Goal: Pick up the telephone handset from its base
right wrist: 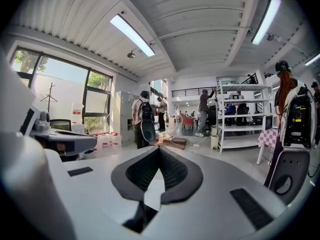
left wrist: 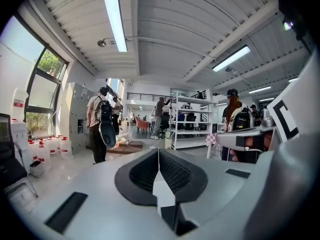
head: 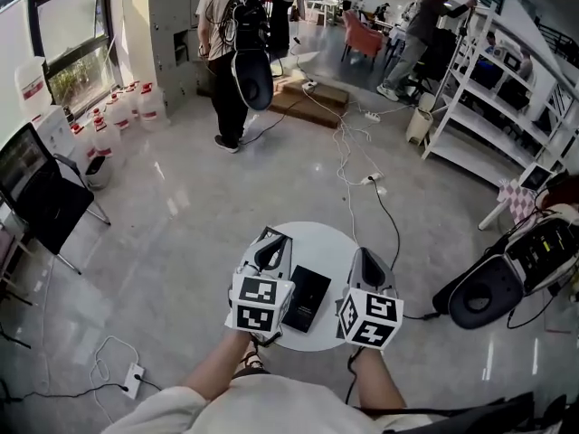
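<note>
A flat black telephone (head: 307,298) lies on a small round white table (head: 318,239) just in front of me; I cannot tell handset from base. My left gripper (head: 270,245) hovers over the table to the phone's left, its jaws shut with nothing between them. To the phone's right, my right gripper (head: 365,262) is also shut and empty. In the left gripper view the left gripper (left wrist: 158,154) points out level across the room, its jaws meeting at the tips. The right gripper (right wrist: 159,151) looks the same in its own view. The phone is in neither gripper view.
A person with a backpack (head: 237,43) stands further off. A black folding chair (head: 36,193) and white bottles (head: 118,111) are at the left, white shelving (head: 488,107) at the right. Cables (head: 357,165) run over the floor. A black device (head: 493,287) lies right of the table.
</note>
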A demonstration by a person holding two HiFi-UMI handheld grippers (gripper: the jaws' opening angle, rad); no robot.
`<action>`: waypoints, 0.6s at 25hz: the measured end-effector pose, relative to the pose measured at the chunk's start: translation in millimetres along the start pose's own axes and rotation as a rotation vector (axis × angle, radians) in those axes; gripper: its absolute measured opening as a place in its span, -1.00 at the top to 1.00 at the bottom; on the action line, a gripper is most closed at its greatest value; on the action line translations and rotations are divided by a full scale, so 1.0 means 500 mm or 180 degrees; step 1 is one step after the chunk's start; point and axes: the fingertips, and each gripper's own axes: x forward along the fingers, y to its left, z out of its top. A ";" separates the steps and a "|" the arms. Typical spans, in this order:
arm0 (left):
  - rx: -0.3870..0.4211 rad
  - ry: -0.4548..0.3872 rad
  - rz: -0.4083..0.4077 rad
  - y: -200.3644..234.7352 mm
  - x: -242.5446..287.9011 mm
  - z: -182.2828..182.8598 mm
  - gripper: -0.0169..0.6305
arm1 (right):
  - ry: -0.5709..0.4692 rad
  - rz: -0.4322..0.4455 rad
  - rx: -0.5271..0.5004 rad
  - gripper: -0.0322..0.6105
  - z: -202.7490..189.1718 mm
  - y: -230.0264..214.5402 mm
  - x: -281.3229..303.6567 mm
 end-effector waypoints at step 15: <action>0.0128 0.0211 -0.0221 0.085 0.125 -0.050 0.88 | 0.0169 -0.0273 0.0293 0.82 -0.064 -0.001 0.147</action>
